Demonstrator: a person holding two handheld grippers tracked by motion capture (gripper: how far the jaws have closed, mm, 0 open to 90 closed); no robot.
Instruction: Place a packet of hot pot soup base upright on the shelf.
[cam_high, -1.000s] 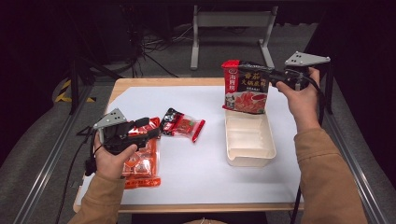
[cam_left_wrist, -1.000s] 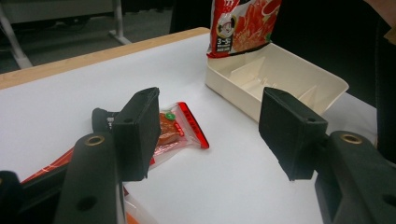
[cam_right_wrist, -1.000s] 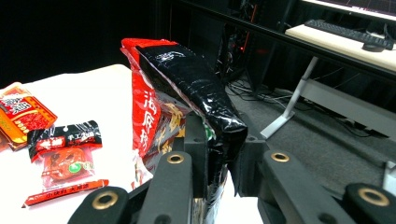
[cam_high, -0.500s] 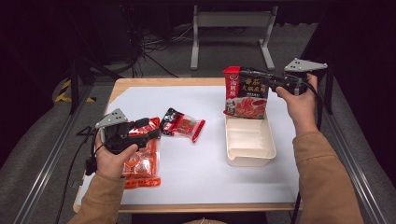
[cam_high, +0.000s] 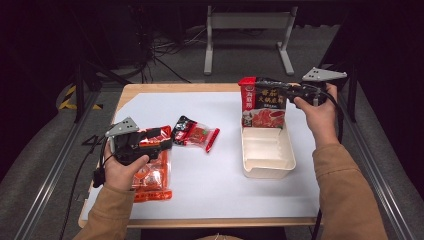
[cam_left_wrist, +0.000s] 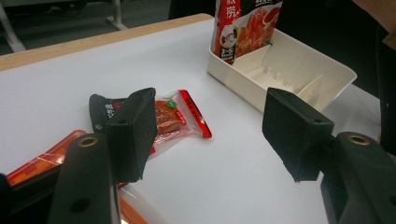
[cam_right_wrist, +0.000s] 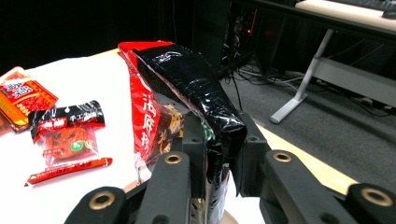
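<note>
High view: at lower left the left gripper (cam_high: 167, 141) rested with jaws apart and empty over a flat orange-red sachet (cam_high: 150, 177). At upper right, the right gripper (cam_high: 260, 83) pinched the top of a glossy red-and-black printed pouch (cam_high: 263, 102), held upright, evidently for lowering into the cream plastic tray (cam_high: 267, 152).

Bright table (cam_high: 215, 190), dark surroundings, glare on black pouch (cam_right_wrist: 196, 88), soft focus throughout
</note>
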